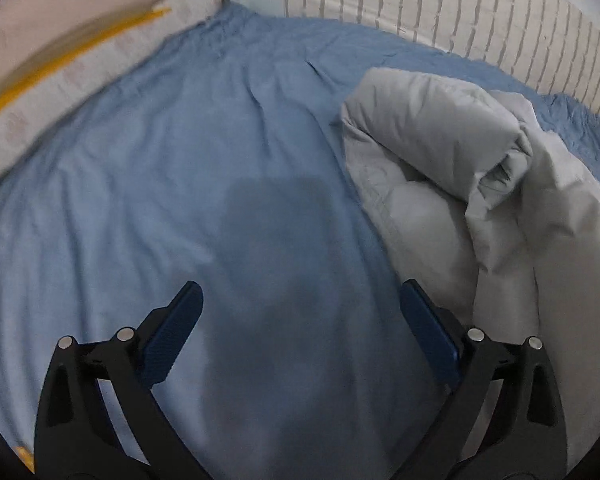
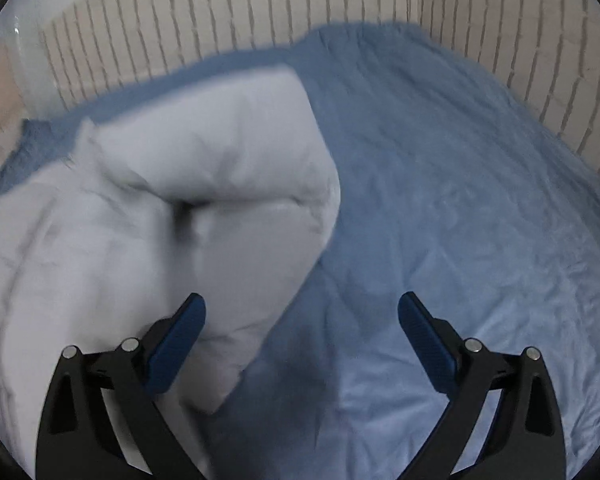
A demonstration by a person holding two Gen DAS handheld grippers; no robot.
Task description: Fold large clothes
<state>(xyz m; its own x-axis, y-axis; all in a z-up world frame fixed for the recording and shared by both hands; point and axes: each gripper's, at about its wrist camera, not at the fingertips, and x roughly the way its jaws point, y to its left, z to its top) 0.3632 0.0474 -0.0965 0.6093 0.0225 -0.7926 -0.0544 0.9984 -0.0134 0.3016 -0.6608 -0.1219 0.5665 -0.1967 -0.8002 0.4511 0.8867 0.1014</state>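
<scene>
A bulky white padded garment [image 1: 452,168] lies bunched and partly folded on a blue bedsheet [image 1: 180,168]. In the left wrist view it is to the right of my left gripper [image 1: 302,300], which is open and empty above bare sheet. In the right wrist view the garment [image 2: 180,208] fills the left half, its lower corner by the left finger of my right gripper [image 2: 302,310]. That gripper is open and empty over the sheet [image 2: 440,200].
A white brick wall [image 2: 300,4] runs along the far side of the bed. A pale surface with a yellow stripe [image 1: 72,52] borders the bed at the left in the left wrist view.
</scene>
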